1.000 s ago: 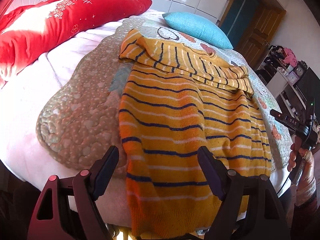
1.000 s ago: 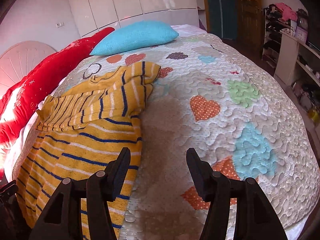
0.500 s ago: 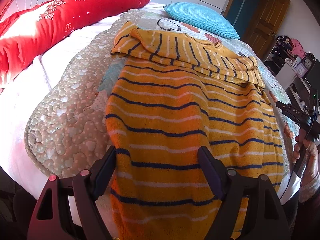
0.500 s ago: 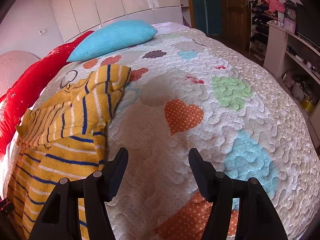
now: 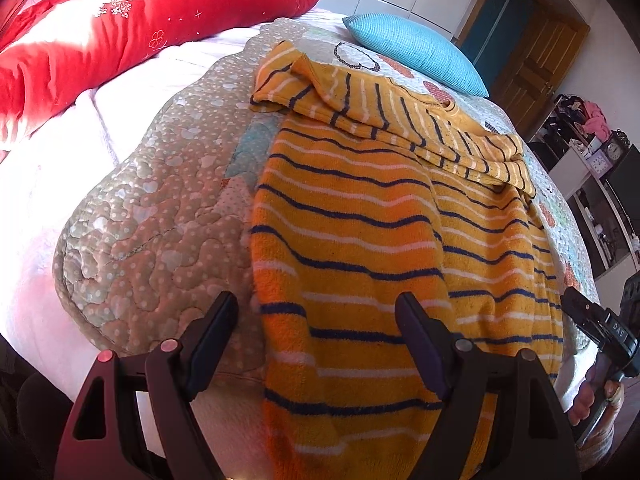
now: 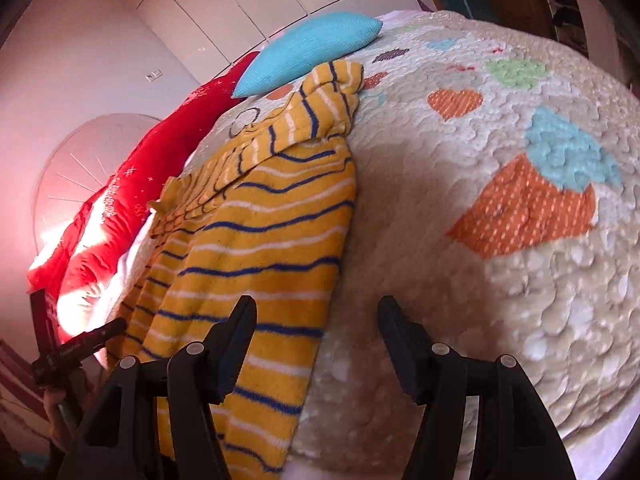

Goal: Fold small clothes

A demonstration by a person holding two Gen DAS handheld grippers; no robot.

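One yellow striped sweater (image 5: 360,248) lies flat on the patterned quilt (image 5: 152,216) that covers the bed, its hem hanging over the bed's near edge and its neckline toward the head of the bed. Both of its sleeves are folded across the upper body, forming one band of crosswise stripes (image 5: 400,120); in the right wrist view the same band (image 6: 296,128) ends at the sweater's right edge.

Two pairs of tongs are in view. The left tongs (image 5: 316,344) hover over the near edge of the bed with their jaws apart and nothing between them; the left finger stands above the bare quilt, the right finger above the sweater body, so that the sweater's left edge runs between them. The right tongs (image 6: 316,344) are likewise spread wide and hold nothing; the left finger stands over the sweater's right edge (image 6: 256,280), the right finger over the bare quilt (image 6: 480,320). Whether any fingertip touches the fabric cannot be told.

Two cushions lie near the head of the bed: one blue pillow (image 5: 416,52) just beyond the neckline, and one long red bolster (image 5: 120,28) at the far left edge. One wooden door (image 5: 532,56) stands behind the pillow.
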